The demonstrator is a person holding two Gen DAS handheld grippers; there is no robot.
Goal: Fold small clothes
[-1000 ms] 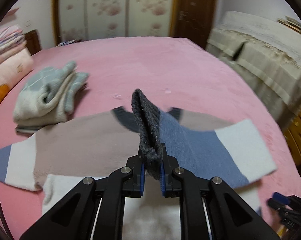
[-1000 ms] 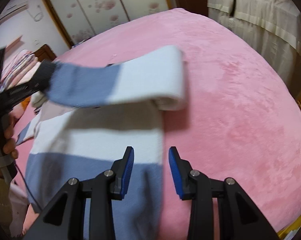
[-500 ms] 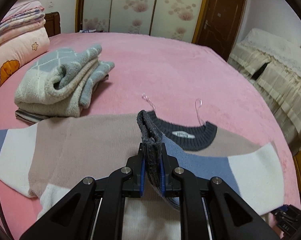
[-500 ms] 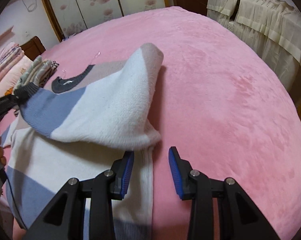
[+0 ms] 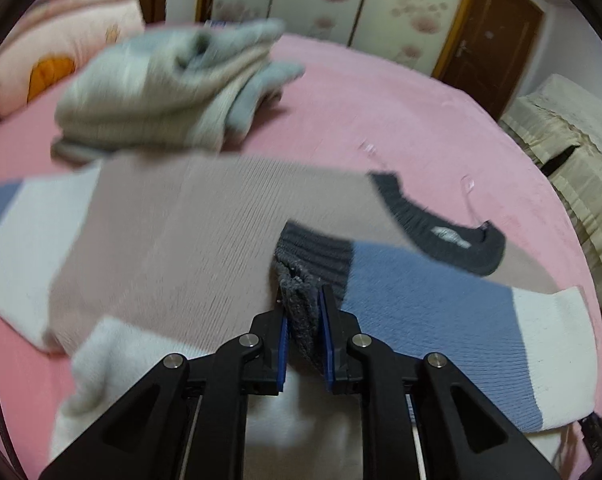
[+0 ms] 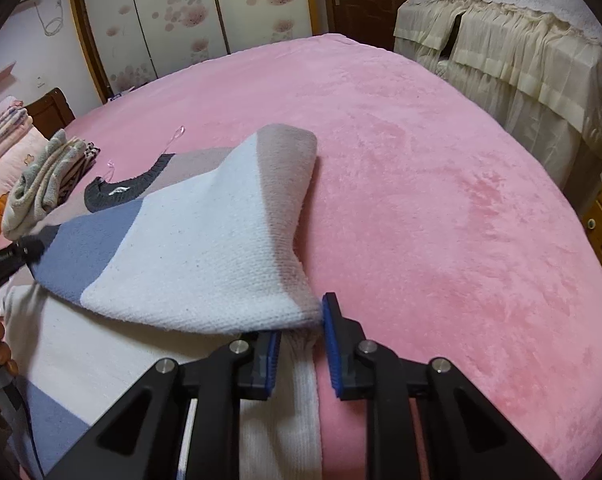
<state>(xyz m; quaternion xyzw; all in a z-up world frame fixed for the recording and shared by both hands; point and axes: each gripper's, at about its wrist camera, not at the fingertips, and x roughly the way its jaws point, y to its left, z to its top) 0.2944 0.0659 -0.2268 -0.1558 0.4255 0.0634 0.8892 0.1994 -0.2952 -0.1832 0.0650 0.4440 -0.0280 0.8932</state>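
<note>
Cuff [image 5: 301,308] pinched in easing left gripper [image 5: 304,344], seen from left wrist only. Sweater [image 6: 205,248] side edge between closing right gripper [image 6: 299,354], visible solely from right wrist.

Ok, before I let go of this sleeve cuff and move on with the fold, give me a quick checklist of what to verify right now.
1. Sleeve cuff between the left tongs, which are just starting to open: ok.
2. Sleeve laid across the sweater chest: ok, it crosses below the collar.
3. Sleeve lying flat: not ok, the shoulder fold stands up in a ridge.
4. Right tongs at the side edge, closing: cannot tell if the pads press the fabric.
5. Folded stack clear of the sweater: cannot tell, too blurred.
6. Bed beside the fold free of clutter: ok.
</note>
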